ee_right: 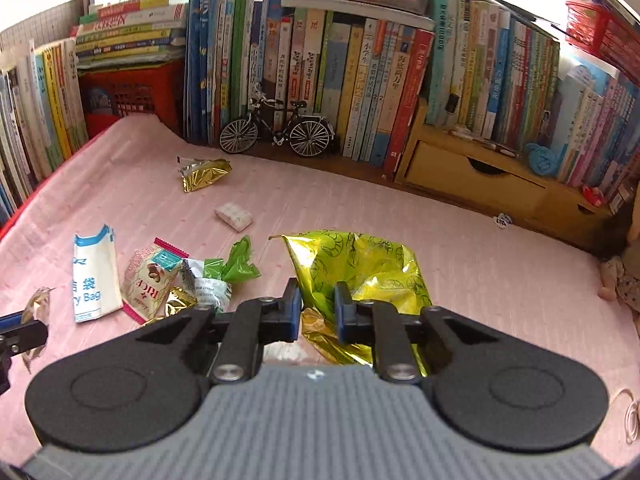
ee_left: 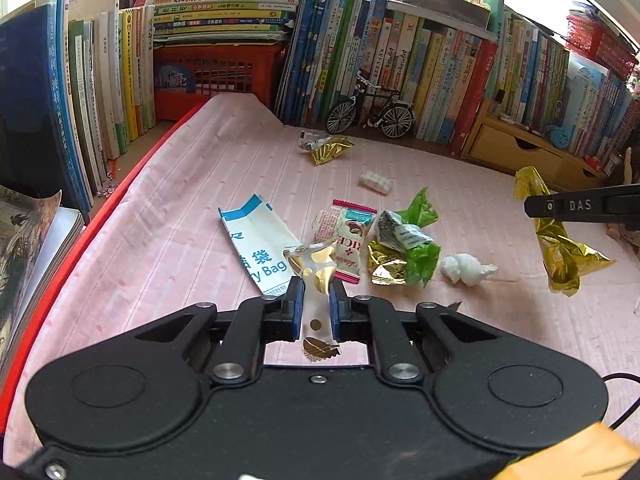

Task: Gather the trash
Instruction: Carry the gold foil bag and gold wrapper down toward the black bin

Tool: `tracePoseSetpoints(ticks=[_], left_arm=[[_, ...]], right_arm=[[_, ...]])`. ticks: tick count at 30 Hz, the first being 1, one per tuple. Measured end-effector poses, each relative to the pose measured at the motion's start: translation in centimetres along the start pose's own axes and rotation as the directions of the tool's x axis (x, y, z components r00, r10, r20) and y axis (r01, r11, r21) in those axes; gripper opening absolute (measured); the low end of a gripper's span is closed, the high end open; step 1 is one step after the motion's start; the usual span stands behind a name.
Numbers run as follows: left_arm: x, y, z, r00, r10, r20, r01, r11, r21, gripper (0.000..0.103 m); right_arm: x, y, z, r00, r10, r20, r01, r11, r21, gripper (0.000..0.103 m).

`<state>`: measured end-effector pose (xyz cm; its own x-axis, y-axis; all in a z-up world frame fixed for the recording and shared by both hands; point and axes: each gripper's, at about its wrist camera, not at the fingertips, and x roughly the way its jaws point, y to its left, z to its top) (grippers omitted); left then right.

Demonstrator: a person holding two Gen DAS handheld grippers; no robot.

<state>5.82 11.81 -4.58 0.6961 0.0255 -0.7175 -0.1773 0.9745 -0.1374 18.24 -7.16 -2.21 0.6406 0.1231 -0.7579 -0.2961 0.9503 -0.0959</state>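
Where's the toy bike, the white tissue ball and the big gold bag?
toy bike point(ee_right: 276, 130): right wrist view, on its frame.
white tissue ball point(ee_left: 464, 268): left wrist view, on its middle.
big gold bag point(ee_right: 360, 264): right wrist view, on its upper face.

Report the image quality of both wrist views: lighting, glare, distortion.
Left wrist view: top edge blown out white above the books, shelf lines bowed by fisheye, pink cloth evenly lit. Right wrist view: same bowing, bright glare patches on the gold foil bag, corners vignetted black.

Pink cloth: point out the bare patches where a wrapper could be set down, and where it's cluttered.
Bare: the left stretch of the pink cloth between the red crate and the white bag; also the right side before the wooden drawers. Crowded: the middle, around the rice wrapper and green scrap.
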Motion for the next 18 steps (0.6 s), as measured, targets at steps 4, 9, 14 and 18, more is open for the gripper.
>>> tracePoseSetpoints(ticks=[4, 9, 14, 18], left_arm=[[-3.2, -2.2, -0.9, 1.000, -0.007, 0.016, 0.006, 1.000, 0.021, 0.012], [-8.3, -4.4, -2.8, 0.998, 0.009, 0.054, -0.011, 1.000, 0.023, 0.013], [-14.1, -6.6, -7.0, 0.995, 0.057, 0.081, -0.056, 0.998, -0.018, 0.012], [-19.1, -8.1, -11.2, 0.994, 0.073, 0.082, -0.068, 0.996, -0.061, 0.012]], right_arm=[[-4.5, -1.9, -1.9, 0.997, 0.079, 0.000, -0.079, 0.994, 0.078, 0.021], [-10.4, -3.7, -5.5, 0.986, 0.163, 0.032, -0.166, 0.975, 0.146, 0.021], [-15.6, -6.3, -10.2, 0.963, 0.261, 0.071, -0.270, 0.939, 0.212, 0.021], [-19.1, -8.4, -13.7, 0.919, 0.386, 0.082, -0.394, 0.886, 0.244, 0.021]])
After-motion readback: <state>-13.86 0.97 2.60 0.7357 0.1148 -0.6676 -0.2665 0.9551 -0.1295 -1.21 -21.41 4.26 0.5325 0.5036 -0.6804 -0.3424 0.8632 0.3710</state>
